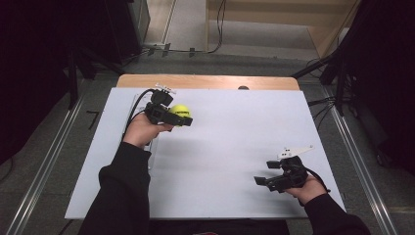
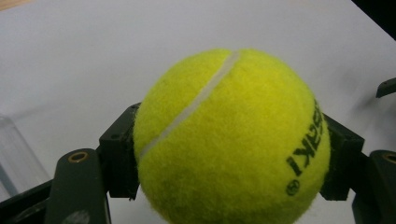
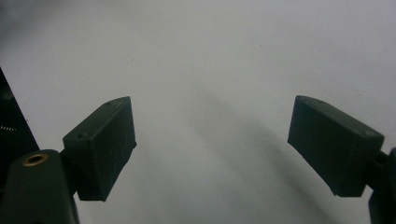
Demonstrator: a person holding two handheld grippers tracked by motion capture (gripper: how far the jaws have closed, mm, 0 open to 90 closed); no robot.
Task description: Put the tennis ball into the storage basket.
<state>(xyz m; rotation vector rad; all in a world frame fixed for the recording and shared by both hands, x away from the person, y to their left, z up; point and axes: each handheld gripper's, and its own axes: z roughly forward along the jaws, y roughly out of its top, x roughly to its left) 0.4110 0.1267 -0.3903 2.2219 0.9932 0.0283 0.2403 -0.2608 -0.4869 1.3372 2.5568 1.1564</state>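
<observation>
- The left tool (image 1: 182, 119) pinches a yellow tennis ball (image 2: 232, 140) between its two pads, one pad on each side of the ball at about its widest part. In the high view the ball (image 1: 180, 112) sits at the tip of that tool, seemingly lifted off the white desk (image 1: 230, 147).
- The grip is only two small flat contacts on a round, fuzzy surface. A quick swing or a twist of the wrist could probably let the ball roll out forward, away from the tool's body.
- If the jaws ease even slightly, the ball would likely drop, bounce and run across the desk, perhaps off its edge.
- A clear strip (image 2: 14, 154) lies on the desk just beside the left tool; lowering the ball there could catch it.
- The right tool (image 1: 266, 181) has its jaws spread wide with nothing between them, low over bare desk, well apart from the ball. Reaching across for a handover risks knocking the ball loose if the two tools meet off-centre.
</observation>
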